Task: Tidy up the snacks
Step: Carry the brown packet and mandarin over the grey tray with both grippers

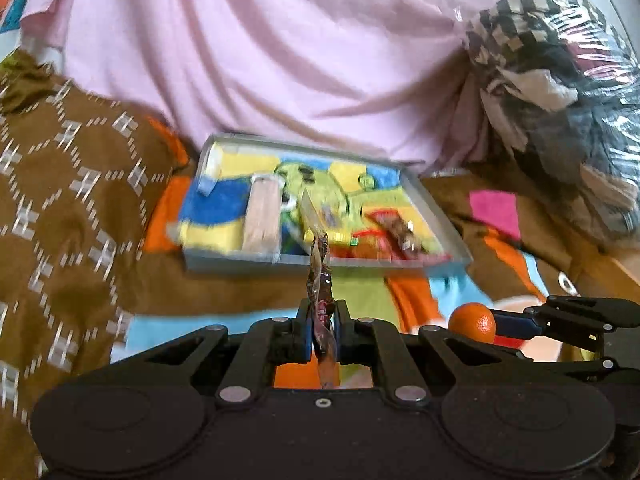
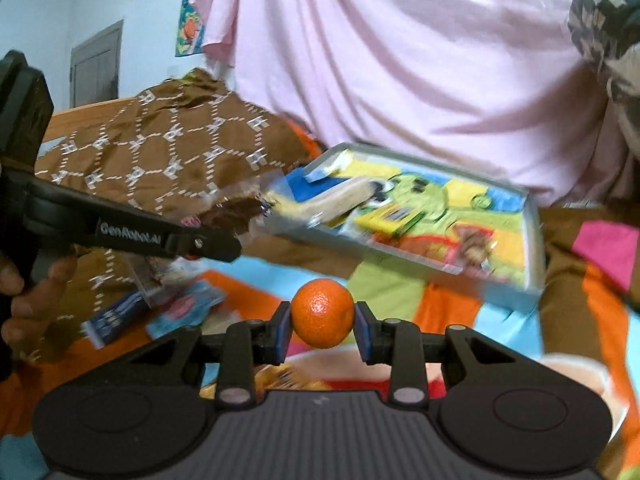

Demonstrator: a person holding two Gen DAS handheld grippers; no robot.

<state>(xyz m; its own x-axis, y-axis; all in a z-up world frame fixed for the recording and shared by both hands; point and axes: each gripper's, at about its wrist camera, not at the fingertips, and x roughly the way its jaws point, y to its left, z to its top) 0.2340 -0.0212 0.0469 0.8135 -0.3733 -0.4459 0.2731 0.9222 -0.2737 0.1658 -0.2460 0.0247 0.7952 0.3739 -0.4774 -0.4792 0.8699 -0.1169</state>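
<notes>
Here, an orange [image 2: 322, 314] is squeezed by the right gripper [image 2: 322, 330], near the tray [image 2: 534, 240]. A wrapped snack [image 1: 321, 312] is pinched by the left gripper [image 1: 322, 334], marked "GenRobot.ai".

White "GenRobot.ai" lettering along the side of the black left gripper [image 2: 208, 236].

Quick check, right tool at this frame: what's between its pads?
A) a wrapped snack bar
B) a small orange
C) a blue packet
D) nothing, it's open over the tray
B: in the right wrist view the right tool has its blue pads pressed on both sides of a small orange, held above the bedspread; the wrapped snack is in the left tool instead.
</notes>
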